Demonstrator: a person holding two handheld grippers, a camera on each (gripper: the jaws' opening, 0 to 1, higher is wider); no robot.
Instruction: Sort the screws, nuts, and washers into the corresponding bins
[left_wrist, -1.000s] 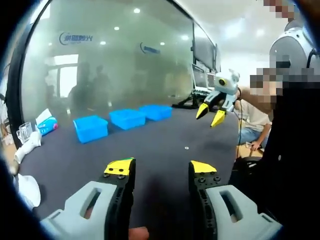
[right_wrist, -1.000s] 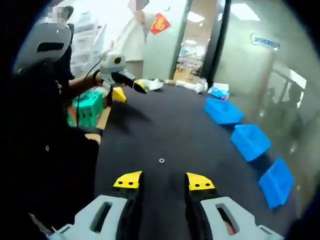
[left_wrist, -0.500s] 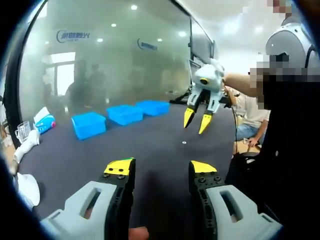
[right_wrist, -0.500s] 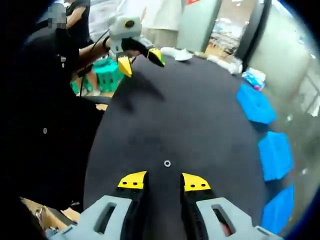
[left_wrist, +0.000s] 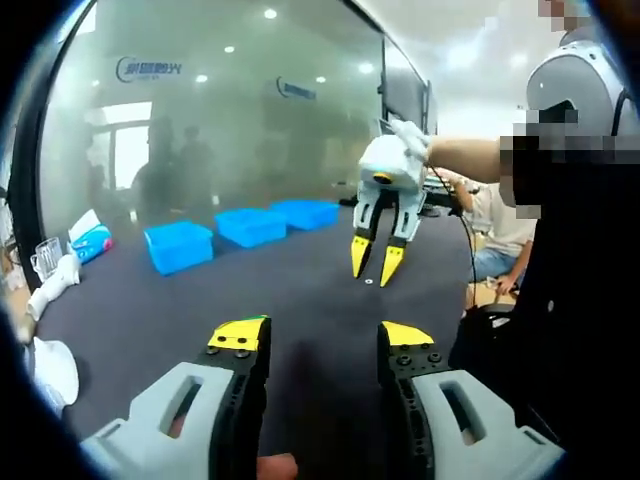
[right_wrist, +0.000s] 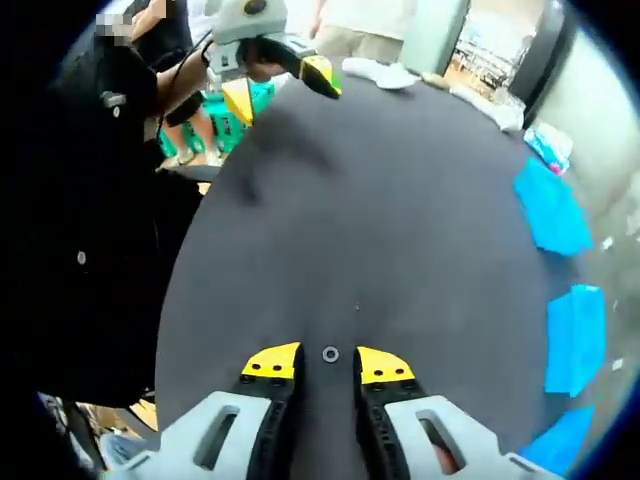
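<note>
Washer (right_wrist: 330, 354) lies flat on the dark table (right_wrist: 400, 220), just between the parted yellow tips of the right gripper (right_wrist: 329, 363), which points down to straddle it, while the left gripper (left_wrist: 318, 340) hovers apart near the person, with three blue bins (left_wrist: 181, 247) far left.

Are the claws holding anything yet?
Nothing yet. The right claw is open around a small silver ring-shaped washer on the table; the left claw is open.

blue logos w/ lettering on frosted glass wall (left_wrist: 200, 130), too blurred to read
</note>
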